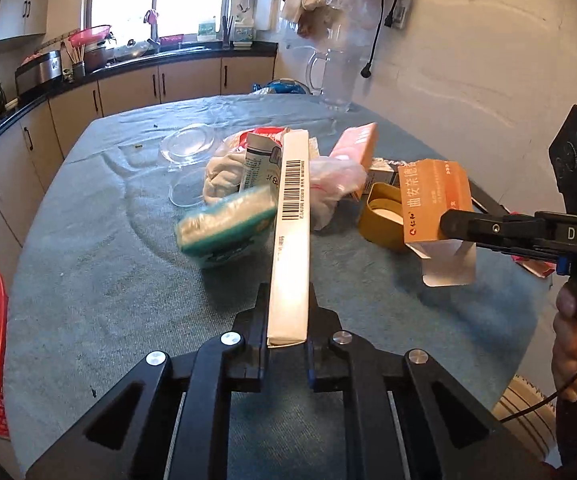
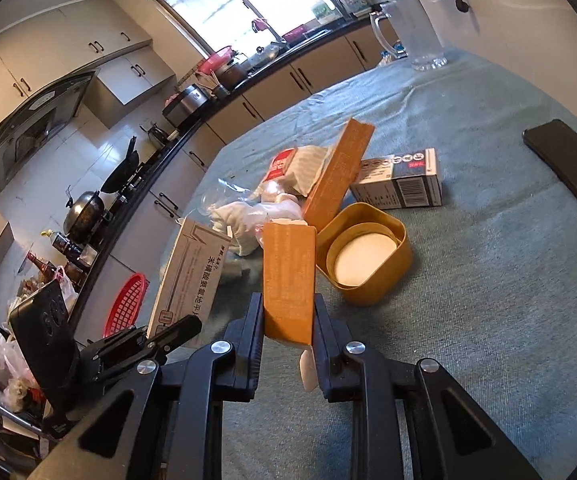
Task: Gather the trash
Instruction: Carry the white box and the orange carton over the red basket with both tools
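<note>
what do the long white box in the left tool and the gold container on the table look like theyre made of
Long white barcoded box: thin cardboard, slightly glossy, with crisp folded edges. Gold rounded container: smooth and satin; could be metal or plastic, cannot tell.

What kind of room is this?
It looks like a home kitchen. A dark countertop with a sink tap runs under the window, a wok sits on the stove, and a range hood hangs above it.

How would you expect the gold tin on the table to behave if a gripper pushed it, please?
The gold tin looks rigid and squat with a broad base, so it should probably slide on the cloth-covered table rather than tip. It lies open, seemingly light, so it may skid easily.
</note>
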A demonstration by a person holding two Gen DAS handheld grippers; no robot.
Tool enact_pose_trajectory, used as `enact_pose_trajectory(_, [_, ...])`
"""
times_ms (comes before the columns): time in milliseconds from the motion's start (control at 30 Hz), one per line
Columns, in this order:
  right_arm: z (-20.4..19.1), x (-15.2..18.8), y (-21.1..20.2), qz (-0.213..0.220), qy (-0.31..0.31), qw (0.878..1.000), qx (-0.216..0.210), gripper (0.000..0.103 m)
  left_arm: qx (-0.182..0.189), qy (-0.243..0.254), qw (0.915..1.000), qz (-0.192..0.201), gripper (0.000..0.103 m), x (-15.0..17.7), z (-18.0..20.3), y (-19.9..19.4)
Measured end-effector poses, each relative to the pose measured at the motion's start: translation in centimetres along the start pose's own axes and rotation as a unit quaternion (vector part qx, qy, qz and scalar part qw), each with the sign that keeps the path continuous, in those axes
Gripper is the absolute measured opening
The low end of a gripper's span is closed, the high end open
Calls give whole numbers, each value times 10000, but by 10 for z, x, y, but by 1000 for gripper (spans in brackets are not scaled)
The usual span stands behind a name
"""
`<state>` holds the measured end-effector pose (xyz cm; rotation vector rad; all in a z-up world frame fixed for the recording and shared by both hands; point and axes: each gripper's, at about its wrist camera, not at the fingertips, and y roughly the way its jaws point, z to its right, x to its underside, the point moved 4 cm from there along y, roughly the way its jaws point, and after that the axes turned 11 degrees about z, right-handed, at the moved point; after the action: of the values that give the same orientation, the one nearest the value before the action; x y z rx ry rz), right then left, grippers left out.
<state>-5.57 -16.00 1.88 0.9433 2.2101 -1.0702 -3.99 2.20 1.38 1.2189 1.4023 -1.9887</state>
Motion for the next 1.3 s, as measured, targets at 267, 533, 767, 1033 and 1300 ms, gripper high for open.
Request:
enact_pose_trajectory(267, [-10,-2,-7,82,-101,9999,-79,24,130,-46,9997,185,13,-2,1,-20])
enact_pose_trajectory(533, [-17,0,-9,127,-186,9997,-40,24,938,-606,9935,223,13,-9,-6,-32])
enact_pose_trajectory(767, [-18,-1,-10,115,-196,9997,-27,24,553,-469,9974,39,13,3,-6,-24])
enact_pose_trajectory(1033, [-43,1,-5,30,-381,9990,-229,24,140,-505,9976,453,13,-6,-35,-60])
enact_pose_trajectory(1300, [-97,10,25,-301,-703,9947,-685,24,-474,-702,9931,816,13,-4,-88,-109])
